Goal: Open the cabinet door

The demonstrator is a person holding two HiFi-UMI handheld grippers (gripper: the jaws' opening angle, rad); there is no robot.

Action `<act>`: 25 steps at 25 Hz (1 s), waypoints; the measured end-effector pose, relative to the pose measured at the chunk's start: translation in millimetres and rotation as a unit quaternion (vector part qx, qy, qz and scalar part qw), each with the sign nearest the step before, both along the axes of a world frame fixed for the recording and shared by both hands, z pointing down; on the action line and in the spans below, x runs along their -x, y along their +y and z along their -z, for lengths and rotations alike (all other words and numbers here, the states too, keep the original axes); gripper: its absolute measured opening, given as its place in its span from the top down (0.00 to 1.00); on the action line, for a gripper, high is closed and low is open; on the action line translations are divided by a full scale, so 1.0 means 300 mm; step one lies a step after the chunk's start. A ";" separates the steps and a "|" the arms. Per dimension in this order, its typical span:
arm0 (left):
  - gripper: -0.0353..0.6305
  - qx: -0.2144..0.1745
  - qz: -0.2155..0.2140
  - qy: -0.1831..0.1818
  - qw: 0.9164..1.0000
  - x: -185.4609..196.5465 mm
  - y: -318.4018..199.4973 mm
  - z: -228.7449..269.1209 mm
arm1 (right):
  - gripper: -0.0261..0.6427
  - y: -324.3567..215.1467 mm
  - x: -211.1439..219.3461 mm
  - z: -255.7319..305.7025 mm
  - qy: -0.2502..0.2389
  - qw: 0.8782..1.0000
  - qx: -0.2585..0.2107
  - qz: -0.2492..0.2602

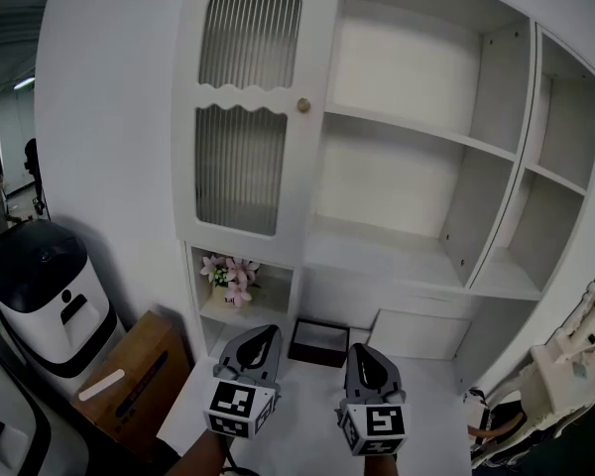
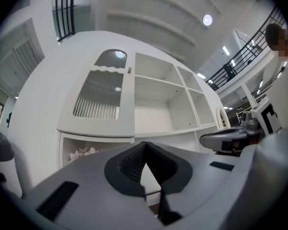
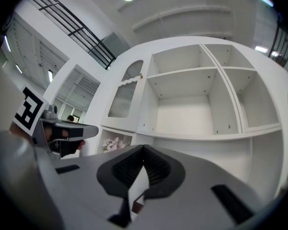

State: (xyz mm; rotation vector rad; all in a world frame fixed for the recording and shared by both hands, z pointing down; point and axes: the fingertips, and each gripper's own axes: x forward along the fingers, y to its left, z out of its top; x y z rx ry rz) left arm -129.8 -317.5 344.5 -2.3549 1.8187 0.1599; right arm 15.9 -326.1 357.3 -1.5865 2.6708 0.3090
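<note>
While both tools sit low before the white cabinet, the left gripper (image 1: 265, 333) and the right gripper (image 1: 363, 349) each have their jaws pressed together, holding nothing. The cabinet door (image 1: 240, 157) (ribbed glass, a small knob (image 1: 302, 105) at its right edge) stands closed well above them, beside the open shelves (image 1: 407, 127).

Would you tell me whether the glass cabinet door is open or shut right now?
Shut: the door lies flush with the cabinet front, with no gap showing along the edge by its knob.
</note>
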 end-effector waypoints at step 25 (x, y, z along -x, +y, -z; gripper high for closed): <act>0.93 -0.081 -0.005 -0.021 0.996 -0.027 -0.080 0.416 | 0.93 -0.080 0.070 0.412 0.012 0.996 -0.080 0.032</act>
